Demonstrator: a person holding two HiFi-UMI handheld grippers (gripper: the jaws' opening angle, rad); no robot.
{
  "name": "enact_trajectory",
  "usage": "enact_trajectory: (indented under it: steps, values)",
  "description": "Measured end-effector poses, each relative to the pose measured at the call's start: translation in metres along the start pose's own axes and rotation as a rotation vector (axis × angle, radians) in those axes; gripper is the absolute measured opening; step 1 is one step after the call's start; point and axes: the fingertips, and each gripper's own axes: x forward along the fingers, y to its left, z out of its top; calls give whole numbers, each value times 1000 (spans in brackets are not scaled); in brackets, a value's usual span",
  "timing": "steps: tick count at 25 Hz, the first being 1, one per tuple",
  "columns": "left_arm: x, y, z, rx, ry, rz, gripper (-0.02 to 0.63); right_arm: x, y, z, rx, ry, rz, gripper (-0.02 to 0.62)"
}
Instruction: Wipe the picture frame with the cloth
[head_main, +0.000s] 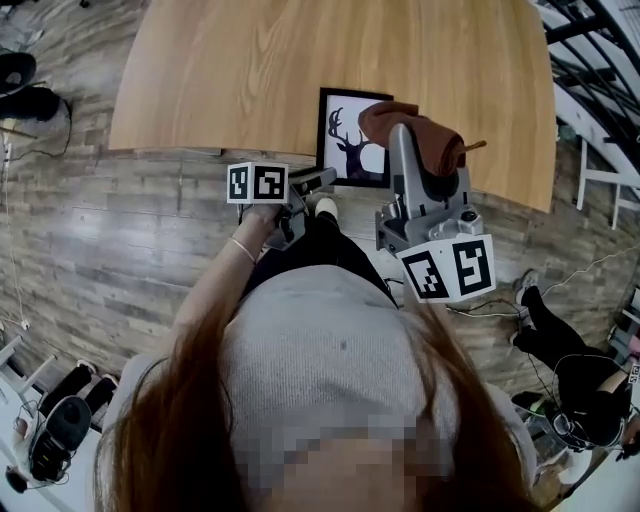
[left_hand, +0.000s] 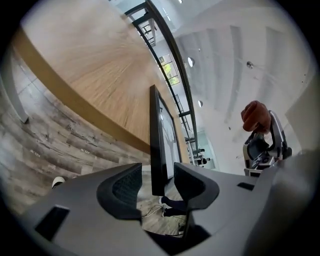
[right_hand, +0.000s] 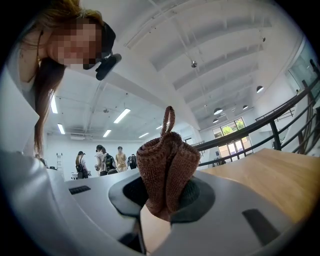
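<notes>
While the left tongs (left_hand: 155, 185) gape around the picture frame (left_hand: 157, 145), not gripping, that frame at the near edge of the desk (head_main: 250, 70) may slide off once the right tongs (right_hand: 167, 192), clamped on the cloth (right_hand: 167, 165), start rubbing.

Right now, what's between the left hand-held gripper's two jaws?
The picture frame. Its dark edge stands in the gap of the open left hand-held gripper, as the left gripper view shows.

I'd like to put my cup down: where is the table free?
The table is bare left of the frame and behind it. Crowded at the near edge: left gripper, right gripper and cloth by the frame.
</notes>
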Motion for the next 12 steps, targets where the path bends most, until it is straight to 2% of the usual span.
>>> enact_trajectory:
  steps: [2, 6, 9, 11, 12]
  values:
    - [8, -1, -2, -22, 25, -48, 181, -1, -3, -2, 2, 3, -8, 97]
    - [21, -12, -3, -77, 69, -193, 179, 0, -8, -4, 12, 12, -20, 97]
    - [27, -17, -4, -96, 76, -254, 170, 0, -8, -4, 13, 16, -16, 97]
    - [29, -15, -1, -110, 66, -264, 63, 3, -7, -5, 12, 14, -9, 97]
    - [30, -13, 3, -119, 55, -272, 56, 6, -6, -4, 11, 10, -6, 97]
